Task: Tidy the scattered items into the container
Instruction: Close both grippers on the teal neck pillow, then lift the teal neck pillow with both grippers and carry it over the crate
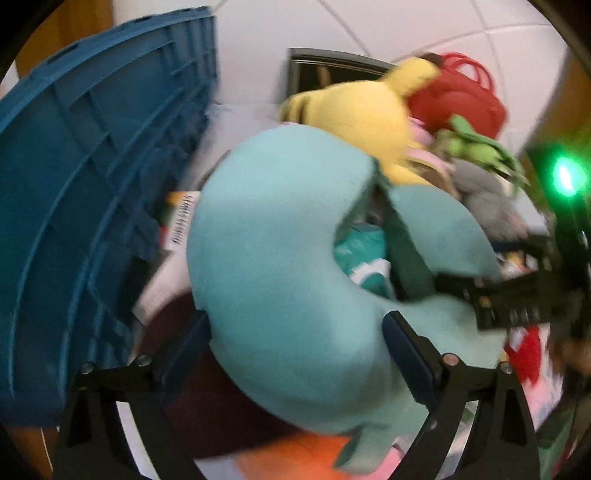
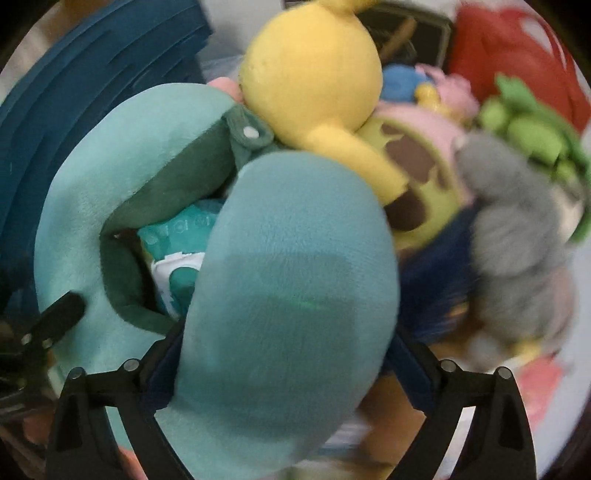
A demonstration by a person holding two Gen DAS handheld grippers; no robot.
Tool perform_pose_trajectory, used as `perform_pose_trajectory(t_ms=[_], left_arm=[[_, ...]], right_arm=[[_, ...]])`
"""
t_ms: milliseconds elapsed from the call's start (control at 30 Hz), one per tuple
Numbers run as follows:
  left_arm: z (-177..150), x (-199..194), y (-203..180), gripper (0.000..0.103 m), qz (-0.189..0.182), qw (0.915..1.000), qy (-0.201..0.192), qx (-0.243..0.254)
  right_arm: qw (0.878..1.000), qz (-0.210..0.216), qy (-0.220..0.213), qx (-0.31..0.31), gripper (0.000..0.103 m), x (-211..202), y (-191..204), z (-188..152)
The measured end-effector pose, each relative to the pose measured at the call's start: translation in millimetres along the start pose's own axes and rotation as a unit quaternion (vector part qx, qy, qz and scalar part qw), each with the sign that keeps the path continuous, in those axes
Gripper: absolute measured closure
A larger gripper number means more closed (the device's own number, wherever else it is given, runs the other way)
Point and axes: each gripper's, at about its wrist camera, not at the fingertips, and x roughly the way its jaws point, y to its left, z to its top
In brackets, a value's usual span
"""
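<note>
Beside the blue crate [image 1: 92, 192], the teal neck pillow [image 1: 280, 280] lies on a heap of soft toys, one arm of it between the wide, steeply downward-pointing left gripper's [image 1: 295, 354] jaws, the other between the right gripper's [image 2: 284, 369] equally wide jaws, whether the pads press being unclear.

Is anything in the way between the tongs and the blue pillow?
Nothing visible. Both tongs, left and right, already straddle the pillow, one at each arm. Whether the pads press on it is unclear.

White tiled floor [image 1: 369, 22] carries a blue crate [image 1: 92, 184] and heaped toys [image 1: 362, 110].
</note>
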Motion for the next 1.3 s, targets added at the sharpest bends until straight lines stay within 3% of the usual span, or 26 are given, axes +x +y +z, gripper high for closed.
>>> perform_pose_trajectory(t_ms=[100, 200, 267, 333, 400, 533, 667, 1000, 1167, 1233, 1300], left_arm=[[-5, -17, -19, 0.007, 0.02, 0.9994, -0.016, 0.023], [9, -30, -21, 0.006, 0.066, 0.9966, -0.039, 0.031], [26, -32, -8, 0.004, 0.07, 0.9966, -0.041, 0.014], [40, -22, 1, 0.002, 0.056, 0.998, -0.025, 0.013], [50, -6, 7, 0.002, 0.069, 0.9973, -0.006, 0.023], [48, 27, 12, 0.002, 0.051, 0.9968, 0.041, 0.046], [32, 59, 8, 0.0, 0.092, 0.99, 0.059, 0.09], [31, 60, 44, 0.0, 0.039, 0.996, 0.051, 0.062], [24, 83, 62, 0.0, -0.021, 0.9964, 0.082, 0.002], [18, 82, 64, 0.007, -0.037, 0.9962, 0.077, -0.014], [13, 70, 59, 0.013, -0.03, 0.9979, 0.058, -0.002]], right_arm=[[0.999, -0.009, 0.001, -0.052, 0.009, -14, -10, -5], [0.999, 0.013, 0.0, -0.048, 0.009, -12, -13, -7], [0.999, 0.039, -0.002, -0.026, 0.008, -10, -16, -9], [0.999, 0.05, -0.007, -0.006, 0.007, -6, -12, -16], [0.998, 0.063, -0.008, 0.02, 0.004, -5, -14, -18], [0.993, 0.095, -0.019, 0.072, 0.0, -11, -14, -18], [0.989, 0.091, -0.023, 0.118, 0.0, -11, -6, -15], [0.982, 0.041, -0.029, 0.184, 0.0, -2, 14, -2], [0.979, 0.008, 0.01, 0.201, 0.0, 29, 19, -2], [0.982, -0.005, 0.02, 0.189, 0.0, 41, 23, -2], [0.982, 0.007, 0.001, 0.186, 0.0, 40, 21, -5]])
